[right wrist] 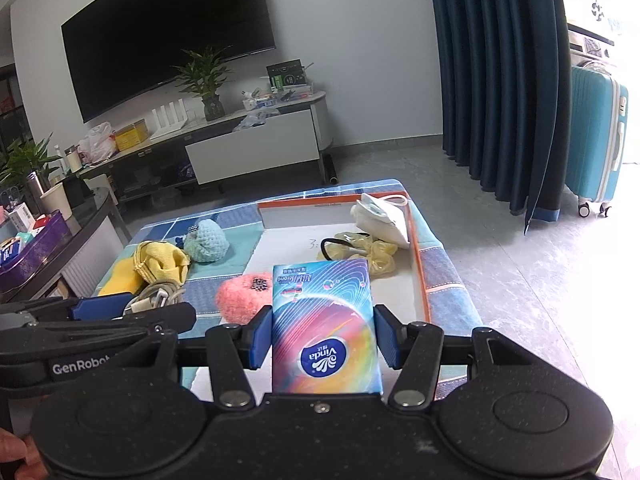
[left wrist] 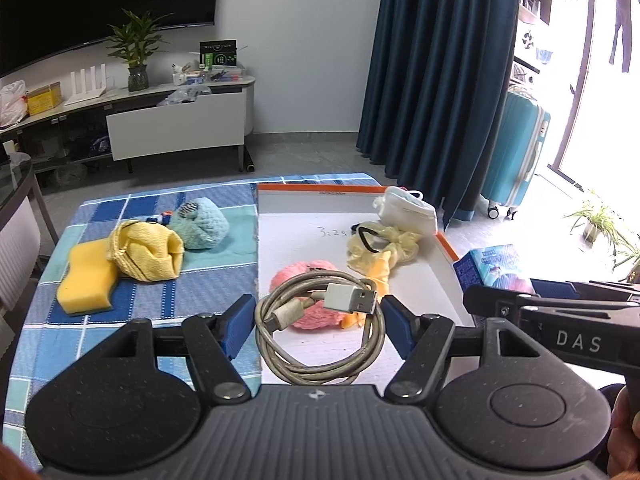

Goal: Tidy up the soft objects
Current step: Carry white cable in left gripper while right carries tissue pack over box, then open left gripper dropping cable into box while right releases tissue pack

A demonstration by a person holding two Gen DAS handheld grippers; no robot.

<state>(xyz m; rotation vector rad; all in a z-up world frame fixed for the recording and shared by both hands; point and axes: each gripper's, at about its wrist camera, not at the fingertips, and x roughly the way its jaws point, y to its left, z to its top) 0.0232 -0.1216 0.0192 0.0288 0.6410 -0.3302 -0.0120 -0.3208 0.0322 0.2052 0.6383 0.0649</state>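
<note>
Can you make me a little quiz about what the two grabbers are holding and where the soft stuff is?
1. What does the left gripper hold?
2. True or false: the pink fluffy toy lies in the white tray.
3. The yellow sponge lies: A) in the tray B) on the checked cloth C) on the floor.

Key: 1. A coiled cable; the right gripper holds the tissue pack. 2. True. 3. B.
</note>
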